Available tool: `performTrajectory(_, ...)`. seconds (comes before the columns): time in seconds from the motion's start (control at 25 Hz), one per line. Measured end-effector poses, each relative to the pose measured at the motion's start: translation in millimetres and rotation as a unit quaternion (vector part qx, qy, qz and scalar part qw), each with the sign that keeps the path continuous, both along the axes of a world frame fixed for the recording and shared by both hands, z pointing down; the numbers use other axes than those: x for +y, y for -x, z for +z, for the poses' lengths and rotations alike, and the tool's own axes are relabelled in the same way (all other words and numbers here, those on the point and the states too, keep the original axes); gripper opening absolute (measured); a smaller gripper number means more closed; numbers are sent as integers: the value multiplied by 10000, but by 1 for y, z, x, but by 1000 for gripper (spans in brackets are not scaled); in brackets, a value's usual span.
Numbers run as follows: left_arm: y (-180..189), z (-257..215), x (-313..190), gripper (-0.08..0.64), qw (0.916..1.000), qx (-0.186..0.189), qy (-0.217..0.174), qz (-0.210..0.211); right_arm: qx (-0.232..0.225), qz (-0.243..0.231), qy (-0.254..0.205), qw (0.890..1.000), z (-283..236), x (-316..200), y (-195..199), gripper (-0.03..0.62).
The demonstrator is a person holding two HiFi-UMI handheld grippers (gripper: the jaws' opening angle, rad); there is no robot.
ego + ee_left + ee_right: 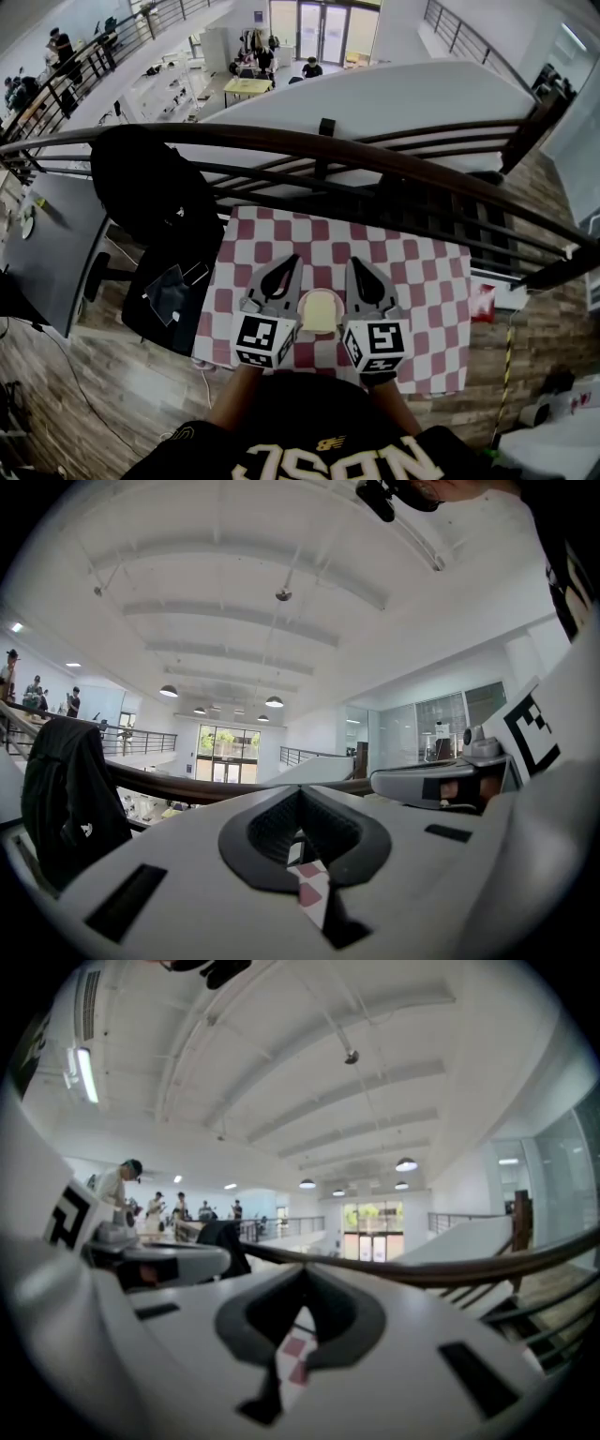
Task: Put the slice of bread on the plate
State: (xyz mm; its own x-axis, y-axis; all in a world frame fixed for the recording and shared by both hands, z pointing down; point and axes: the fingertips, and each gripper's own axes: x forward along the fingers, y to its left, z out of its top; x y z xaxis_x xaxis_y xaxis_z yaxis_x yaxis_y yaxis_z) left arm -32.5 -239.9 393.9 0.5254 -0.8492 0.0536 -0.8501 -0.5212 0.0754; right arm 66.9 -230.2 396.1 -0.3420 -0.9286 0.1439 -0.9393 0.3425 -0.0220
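Note:
A slice of bread lies on a small pale plate near the front edge of the red and white checked table. My left gripper hovers just left of the plate and my right gripper just right of it. Both point level, away from me. In the left gripper view the left gripper has its jaws together with nothing in them. The right gripper in its own view is likewise shut and empty. Only checked cloth shows through the gaps behind the tips.
A dark curved railing runs just beyond the table's far edge, with a drop to a lower floor behind it. A black chair draped with a dark jacket stands at the table's left. A red object sits off the table's right edge.

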Motion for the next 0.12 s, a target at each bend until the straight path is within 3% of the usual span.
performTrajectory(0.12, 4, 5, 1, 18, 10000, -22, 49, -61, 68, -61, 84, 9999, 5, 0, 5, 15)
